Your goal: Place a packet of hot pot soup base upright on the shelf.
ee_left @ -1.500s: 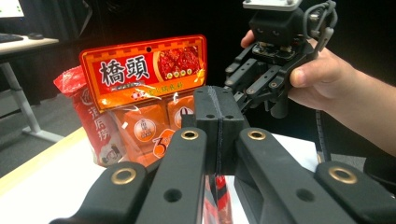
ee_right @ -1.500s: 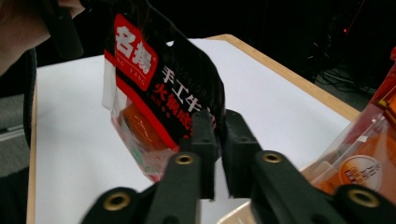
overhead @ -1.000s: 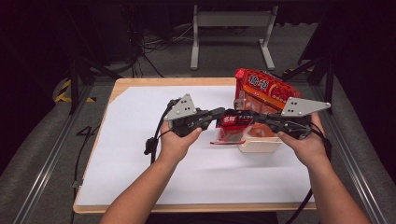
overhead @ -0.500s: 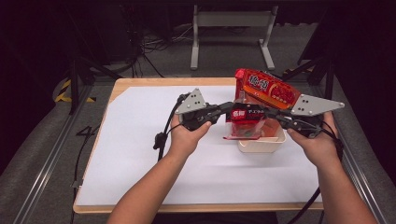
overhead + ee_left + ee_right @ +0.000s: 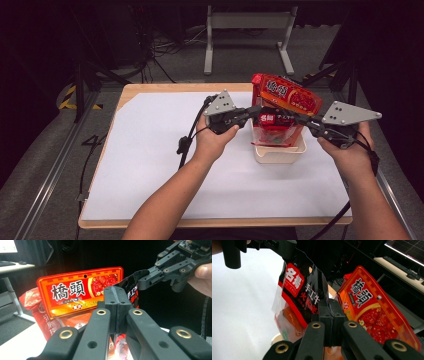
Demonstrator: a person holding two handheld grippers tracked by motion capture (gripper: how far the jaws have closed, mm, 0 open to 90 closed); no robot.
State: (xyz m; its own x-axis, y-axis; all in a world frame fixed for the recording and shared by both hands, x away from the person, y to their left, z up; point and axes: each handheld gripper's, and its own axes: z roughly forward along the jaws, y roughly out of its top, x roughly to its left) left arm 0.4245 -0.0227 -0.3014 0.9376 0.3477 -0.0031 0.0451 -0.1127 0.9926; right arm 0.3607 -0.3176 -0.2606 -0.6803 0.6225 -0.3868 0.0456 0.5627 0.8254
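Left gripper (image 5: 256, 111) clamped tight on top left edge of black-red sauce packet (image 5: 274, 120). Right gripper (image 5: 296, 118) pinches opposite edge. Packet hangs between both, above white tub (image 5: 280, 152) on table (image 5: 150, 90). Orange-red pouch (image 5: 287, 95) leans just behind.

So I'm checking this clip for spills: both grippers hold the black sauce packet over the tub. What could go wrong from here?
1. The left gripper and right gripper each pinch only a top corner of the black packet; it may slip or tear unevenly.
2. The packet hangs above the small tub, so contents might miss it and hit the white sheet.
3. The orange packet leans close behind and might get knocked.
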